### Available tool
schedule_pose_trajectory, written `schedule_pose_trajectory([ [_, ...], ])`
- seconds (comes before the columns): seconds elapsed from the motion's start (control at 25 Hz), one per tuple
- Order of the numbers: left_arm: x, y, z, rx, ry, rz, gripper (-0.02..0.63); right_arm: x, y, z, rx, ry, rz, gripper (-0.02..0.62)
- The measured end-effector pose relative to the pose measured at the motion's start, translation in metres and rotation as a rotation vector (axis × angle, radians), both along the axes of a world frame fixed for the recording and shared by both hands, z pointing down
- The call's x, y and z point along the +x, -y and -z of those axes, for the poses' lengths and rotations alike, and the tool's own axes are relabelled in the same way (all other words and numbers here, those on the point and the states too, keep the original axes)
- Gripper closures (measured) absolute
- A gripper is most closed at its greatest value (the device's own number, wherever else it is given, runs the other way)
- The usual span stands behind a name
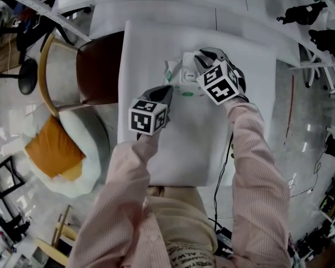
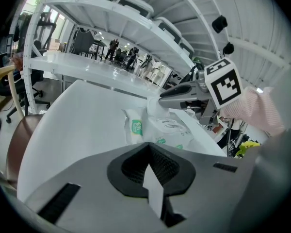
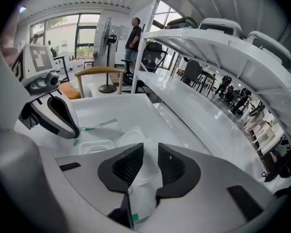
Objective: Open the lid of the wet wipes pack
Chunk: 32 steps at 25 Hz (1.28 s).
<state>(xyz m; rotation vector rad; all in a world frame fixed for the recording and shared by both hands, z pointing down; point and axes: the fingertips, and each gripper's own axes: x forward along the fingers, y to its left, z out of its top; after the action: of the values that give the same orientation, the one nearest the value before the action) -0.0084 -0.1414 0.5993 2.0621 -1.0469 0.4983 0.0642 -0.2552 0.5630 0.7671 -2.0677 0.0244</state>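
A white wet wipes pack (image 1: 182, 78) with green print lies on the white table (image 1: 178, 155). My left gripper (image 1: 167, 89) sits at the pack's near left corner. In the left gripper view its jaws (image 2: 149, 166) are shut with a thin white strip of the pack's edge between the pads. My right gripper (image 1: 196, 57) reaches over the pack's far end. In the right gripper view its jaws (image 3: 150, 164) stand a little apart, with white pack material between them and no visible press. The round white lid (image 3: 130, 139) stands raised beside the oblong opening (image 3: 93, 148).
A brown chair seat (image 1: 100, 66) stands at the table's left edge, with an orange cushion on a white stool (image 1: 53, 147) nearer me. White shelving (image 3: 199, 47) runs behind the table. A black cable (image 1: 226, 166) hangs at the table's right side.
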Motion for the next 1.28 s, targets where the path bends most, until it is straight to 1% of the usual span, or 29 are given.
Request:
schedule_pose_trajectory([
  [0.08,0.001,-0.003,0.000,-0.010,-0.002,-0.009,0.611,0.001,-0.004,0.002,-0.006,0.029,-0.010,0.503],
  [0.2,0.002,-0.011,0.004,-0.014,-0.011,-0.028,0.611,0.001,-0.012,0.014,-0.014,0.115,-0.042,0.502],
  [0.32,0.001,-0.016,0.016,0.011,-0.034,-0.017,0.611,0.001,-0.022,0.029,-0.009,0.188,-0.076,0.502],
  [0.44,0.002,-0.018,0.034,0.060,-0.052,-0.005,0.611,0.006,-0.028,0.046,0.024,0.259,-0.130,0.504],
  [0.48,0.001,-0.018,0.040,0.078,-0.056,-0.001,0.611,0.008,-0.030,0.051,0.036,0.283,-0.151,0.519],
  [0.56,-0.002,-0.020,0.054,0.115,-0.063,0.011,0.611,0.011,-0.036,0.062,0.053,0.323,-0.192,0.582],
  [0.84,-0.018,-0.030,0.109,0.254,-0.083,0.062,0.611,0.007,-0.070,0.093,0.058,0.494,-0.314,0.594],
  [1.0,-0.024,-0.044,0.143,0.327,-0.104,0.089,0.611,0.003,-0.096,0.117,0.060,0.639,-0.392,0.595],
  [1.08,-0.027,-0.052,0.159,0.359,-0.106,0.088,0.611,0.001,-0.110,0.128,0.067,0.684,-0.408,0.595],
  [1.28,-0.039,-0.068,0.200,0.442,-0.105,0.084,0.611,-0.004,-0.142,0.160,0.085,0.746,-0.398,0.595],
])
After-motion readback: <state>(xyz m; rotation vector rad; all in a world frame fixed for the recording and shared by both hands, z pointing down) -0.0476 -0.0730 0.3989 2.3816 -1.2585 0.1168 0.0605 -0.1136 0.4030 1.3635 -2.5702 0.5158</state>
